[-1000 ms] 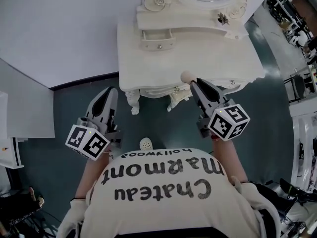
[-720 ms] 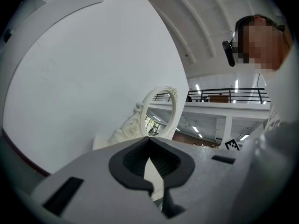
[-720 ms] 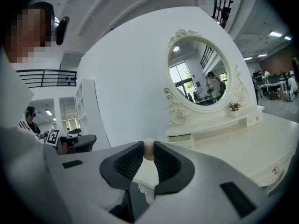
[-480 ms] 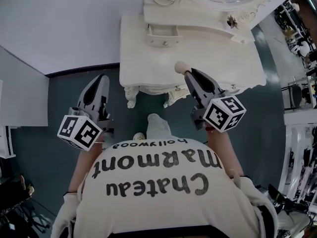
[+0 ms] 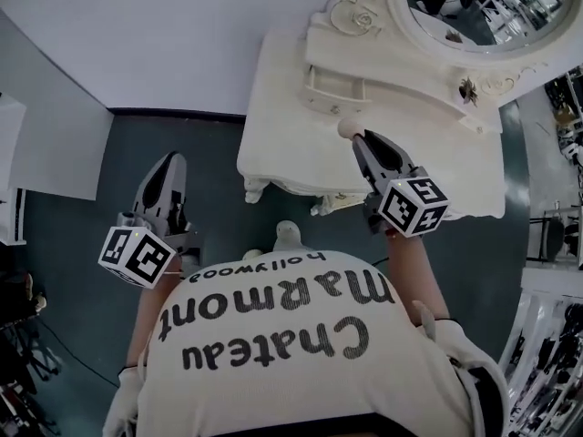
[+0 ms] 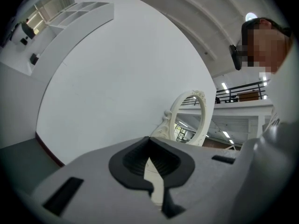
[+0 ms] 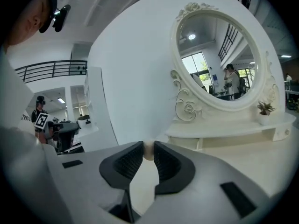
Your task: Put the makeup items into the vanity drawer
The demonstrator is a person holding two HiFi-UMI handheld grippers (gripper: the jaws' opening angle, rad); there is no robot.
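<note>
A small round beige makeup sponge [image 5: 345, 127] sits pinched in my right gripper [image 5: 353, 136], over the white vanity top [image 5: 282, 144] just in front of the small pulled-out drawer [image 5: 335, 87]. In the right gripper view the sponge [image 7: 148, 150] shows between the dark pads, with the right gripper [image 7: 147, 154] shut on it. My left gripper [image 5: 169, 166] hangs over the dark floor to the left of the vanity. Its jaw tips meet in the left gripper view and nothing is between them, so the left gripper [image 6: 149, 141] is shut and empty.
An oval mirror [image 5: 474, 7] in a carved frame stands behind the drawer, with a small plant ornament [image 5: 469, 89] on the shelf beside it. A white panel [image 5: 55, 144] leans at the left. Racks and equipment line the right edge [image 5: 560, 235].
My right gripper has carried the sponge from the vanity's front edge in over the tabletop toward the drawer. The left gripper has drifted left, away from the vanity. The head view has swung left.
</note>
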